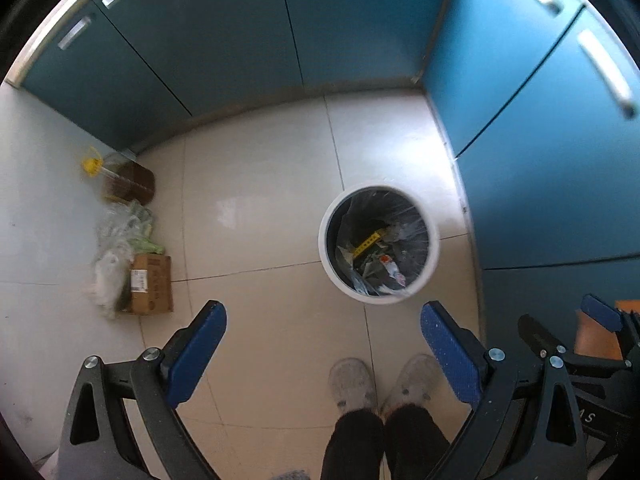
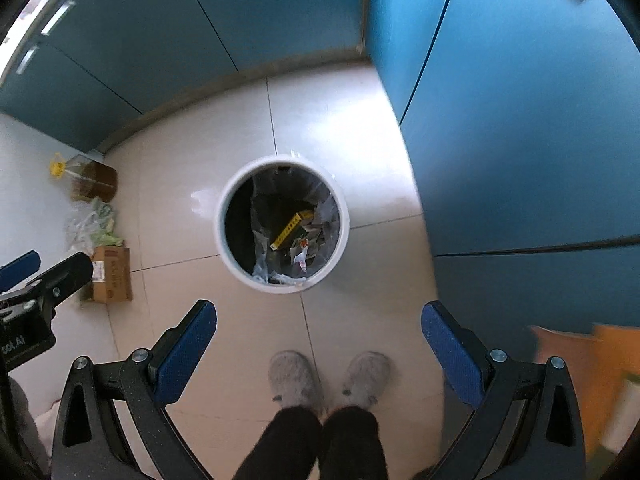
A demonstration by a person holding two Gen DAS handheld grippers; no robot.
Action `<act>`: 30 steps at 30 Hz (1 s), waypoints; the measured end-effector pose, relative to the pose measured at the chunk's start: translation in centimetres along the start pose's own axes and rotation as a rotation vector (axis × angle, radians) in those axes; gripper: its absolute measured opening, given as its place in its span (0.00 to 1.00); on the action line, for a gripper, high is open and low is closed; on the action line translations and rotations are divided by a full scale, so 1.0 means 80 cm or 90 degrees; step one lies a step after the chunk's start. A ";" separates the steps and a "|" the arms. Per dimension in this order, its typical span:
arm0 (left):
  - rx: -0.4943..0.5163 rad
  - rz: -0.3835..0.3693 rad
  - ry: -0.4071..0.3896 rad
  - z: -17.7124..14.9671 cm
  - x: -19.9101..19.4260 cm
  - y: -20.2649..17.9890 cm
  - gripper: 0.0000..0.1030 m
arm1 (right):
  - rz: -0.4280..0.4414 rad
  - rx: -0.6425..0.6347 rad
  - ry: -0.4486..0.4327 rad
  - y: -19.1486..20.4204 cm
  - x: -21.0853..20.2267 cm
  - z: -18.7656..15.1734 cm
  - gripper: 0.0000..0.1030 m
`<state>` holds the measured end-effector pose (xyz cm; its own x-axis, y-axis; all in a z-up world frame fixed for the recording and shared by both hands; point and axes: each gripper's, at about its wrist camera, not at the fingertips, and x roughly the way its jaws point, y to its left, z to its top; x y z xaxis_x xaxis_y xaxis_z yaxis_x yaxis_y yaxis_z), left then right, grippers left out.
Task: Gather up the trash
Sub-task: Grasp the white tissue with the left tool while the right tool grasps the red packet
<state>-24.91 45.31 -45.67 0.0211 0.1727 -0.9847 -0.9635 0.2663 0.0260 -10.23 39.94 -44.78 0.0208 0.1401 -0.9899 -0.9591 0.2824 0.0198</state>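
Both the left tongs [image 1: 323, 344] and the right tongs [image 2: 319, 342] hang spread and empty above the tiled floor [image 2: 200, 160], aimed down at the round white plastic-lined trash bin [image 2: 282, 224], centre frame, probably to lift its bag.

Black hand-held gripper [image 1: 323, 350] frames, blue pads [image 1: 196, 354], silver screws.

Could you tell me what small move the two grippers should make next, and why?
Probably lower both toward the white round trash bin. The left gripper and right gripper are open, empty and high above the floor, while the bin's clear plastic liner sits slumped inside with trash, needing to be gathered.
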 end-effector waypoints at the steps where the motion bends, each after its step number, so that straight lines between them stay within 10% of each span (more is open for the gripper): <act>1: 0.002 0.000 -0.008 -0.004 -0.026 0.000 0.96 | 0.001 -0.001 -0.006 0.002 -0.027 -0.003 1.00; 19: 0.001 0.012 -0.152 -0.064 -0.327 0.002 0.96 | 0.130 0.073 -0.149 -0.033 -0.376 -0.099 1.00; 30: 0.184 -0.030 -0.223 -0.036 -0.406 -0.275 0.96 | 0.078 0.393 -0.232 -0.353 -0.460 -0.196 1.00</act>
<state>-5.14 31.15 -14.76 0.2006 0.4509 -0.8698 -0.8462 0.5272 0.0781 11.66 11.95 -11.10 0.1199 0.4813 -0.8683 -0.6282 0.7141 0.3090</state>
